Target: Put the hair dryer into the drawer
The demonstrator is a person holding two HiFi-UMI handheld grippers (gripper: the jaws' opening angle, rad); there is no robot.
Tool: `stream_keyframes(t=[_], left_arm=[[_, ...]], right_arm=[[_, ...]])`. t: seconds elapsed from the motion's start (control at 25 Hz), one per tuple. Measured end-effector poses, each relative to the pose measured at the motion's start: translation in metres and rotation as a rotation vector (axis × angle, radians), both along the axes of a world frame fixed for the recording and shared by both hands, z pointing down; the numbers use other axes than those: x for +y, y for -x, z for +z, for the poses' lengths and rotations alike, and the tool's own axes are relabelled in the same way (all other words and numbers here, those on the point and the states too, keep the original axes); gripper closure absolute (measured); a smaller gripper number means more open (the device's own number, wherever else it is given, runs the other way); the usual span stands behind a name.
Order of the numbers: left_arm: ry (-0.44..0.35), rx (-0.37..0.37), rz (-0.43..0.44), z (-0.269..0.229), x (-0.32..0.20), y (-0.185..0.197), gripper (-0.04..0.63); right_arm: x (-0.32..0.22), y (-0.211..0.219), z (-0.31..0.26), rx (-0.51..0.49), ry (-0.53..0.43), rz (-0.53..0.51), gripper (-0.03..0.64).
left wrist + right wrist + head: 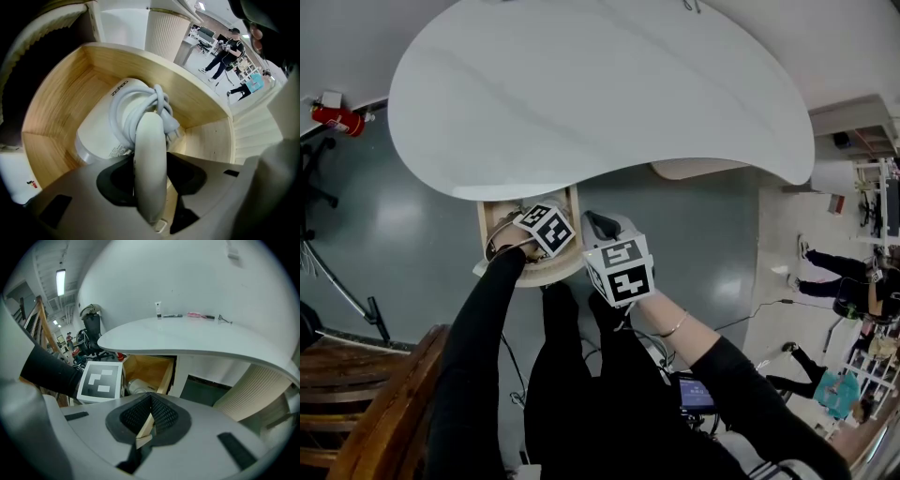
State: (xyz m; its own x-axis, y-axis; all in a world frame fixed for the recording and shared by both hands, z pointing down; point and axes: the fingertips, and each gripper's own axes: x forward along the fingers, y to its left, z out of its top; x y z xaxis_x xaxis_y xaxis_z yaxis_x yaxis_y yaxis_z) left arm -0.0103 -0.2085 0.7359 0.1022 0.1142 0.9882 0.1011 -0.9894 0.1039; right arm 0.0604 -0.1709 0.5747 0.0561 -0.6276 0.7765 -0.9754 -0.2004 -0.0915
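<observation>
A white hair dryer (126, 122), its cord wound around it, lies inside the pulled-out wooden drawer (61, 98) under the counter. My left gripper (151, 187) points straight down into the drawer. Its jaws stand apart on either side of the dryer's handle (150, 154), with dark gaps showing, so it is open. From the head view its marker cube (546, 228) sits over the drawer (574, 202). My right gripper (149, 416) is at the drawer's right front corner, shut on the thin wooden edge (144, 427). The dryer's body (138, 386) shows past it.
A large curved white countertop (600, 84) overhangs the drawer; a small bottle (158, 310) and other small items lie on it. A ribbed white pedestal (253, 390) stands to the right. Wooden furniture (356, 394) is at lower left. People stand far off on the right.
</observation>
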Motion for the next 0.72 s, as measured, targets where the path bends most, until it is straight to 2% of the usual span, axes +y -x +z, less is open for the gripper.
stream_keyframes(t=[0.24, 0.56, 0.72], left_arm=[[-0.036, 0.046, -0.046, -0.012, -0.010, -0.004, 0.391], [-0.126, 0.100, -0.042, -0.027, -0.018, -0.006, 0.383], [-0.132, 0.136, -0.054, -0.037, -0.019, -0.009, 0.383]], right_arm=[[0.003, -0.001, -0.003, 0.014, -0.010, 0.006, 0.615], [0.001, 0.000, -0.013, 0.031, -0.032, 0.001, 0.615], [0.000, 0.001, -0.019, 0.034, -0.041, -0.006, 0.615]])
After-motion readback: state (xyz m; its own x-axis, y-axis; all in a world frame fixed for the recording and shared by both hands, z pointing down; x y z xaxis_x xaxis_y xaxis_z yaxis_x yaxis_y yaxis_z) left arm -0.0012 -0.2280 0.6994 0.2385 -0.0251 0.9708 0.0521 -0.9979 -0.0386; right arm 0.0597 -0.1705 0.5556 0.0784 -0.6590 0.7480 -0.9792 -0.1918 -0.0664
